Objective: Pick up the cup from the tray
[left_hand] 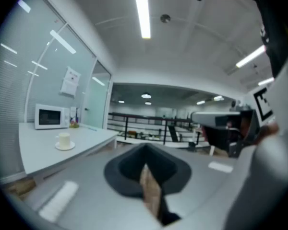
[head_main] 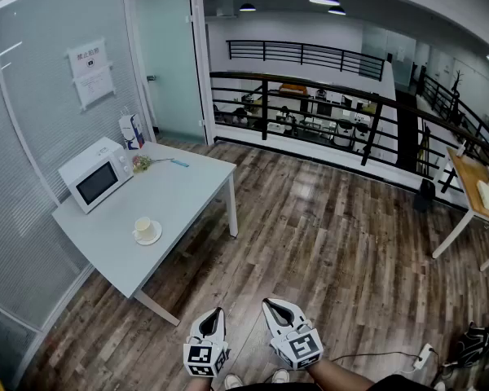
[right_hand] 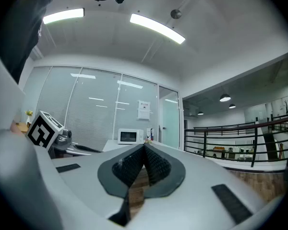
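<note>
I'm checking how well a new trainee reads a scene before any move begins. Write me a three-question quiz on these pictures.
1. True or false: the cup stands on a saucer on the table.
2. Choose one: the left gripper and right gripper are A) both shut with nothing between the jaws, B) both wide open, C) one closed on the cup.
3. Fill in: the white appliance on the table beside the glass wall is a ____.

Key: 1 true; 2 A; 3 microwave.
</note>
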Available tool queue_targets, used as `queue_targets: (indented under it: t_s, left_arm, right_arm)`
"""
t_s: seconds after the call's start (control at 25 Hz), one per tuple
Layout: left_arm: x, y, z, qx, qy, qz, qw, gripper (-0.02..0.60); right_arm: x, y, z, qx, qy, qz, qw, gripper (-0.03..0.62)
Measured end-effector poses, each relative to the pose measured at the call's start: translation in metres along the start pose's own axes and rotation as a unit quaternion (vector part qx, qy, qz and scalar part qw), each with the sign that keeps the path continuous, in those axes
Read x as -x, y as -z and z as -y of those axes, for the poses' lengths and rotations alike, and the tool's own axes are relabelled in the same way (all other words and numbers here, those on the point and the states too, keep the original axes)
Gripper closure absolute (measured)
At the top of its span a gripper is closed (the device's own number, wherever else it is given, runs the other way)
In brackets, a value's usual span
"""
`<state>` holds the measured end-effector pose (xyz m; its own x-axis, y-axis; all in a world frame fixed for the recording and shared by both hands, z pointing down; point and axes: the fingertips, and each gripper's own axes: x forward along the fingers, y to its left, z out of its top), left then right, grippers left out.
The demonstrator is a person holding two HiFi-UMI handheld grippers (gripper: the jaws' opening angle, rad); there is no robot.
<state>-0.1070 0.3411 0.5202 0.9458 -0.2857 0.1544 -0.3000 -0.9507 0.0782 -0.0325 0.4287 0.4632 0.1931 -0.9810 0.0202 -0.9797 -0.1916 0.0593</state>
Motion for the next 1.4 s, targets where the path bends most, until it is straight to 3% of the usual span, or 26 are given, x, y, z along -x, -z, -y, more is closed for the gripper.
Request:
queue_targets:
  t_s: [0.52,0.72,1.08,1.4]
  left_arm:
    - [0.016,-0.007,-0.020,-0.005,0.002,0.013,0.9999,0.577]
    - [0.027,-0.011,-0.037,-0.008,0.005,0.019,0.9998,0.577]
    - [0.045,-0.012,-0.076,-0.010,0.006,0.025,0.9996,0.578]
    - [0.018,-0.014,-0.096,-0.008,-0.004,0.023,0.9997,0.578]
  right_arm:
    - [-0.018,-0.008,-0.030,0.013,-0.010,0.001,1.000,0.591]
    - [-0.031,-0.019,-0.049,-0.002,-0.019,0.024,1.000,0.591]
    - [-0.047,-0.019,-0.084,-0.024,-0.021,0.017,0.999,0.591]
    - [-0.086,-0.010,-0.072,-0.020,-0.038,0.008,0.999,0.591]
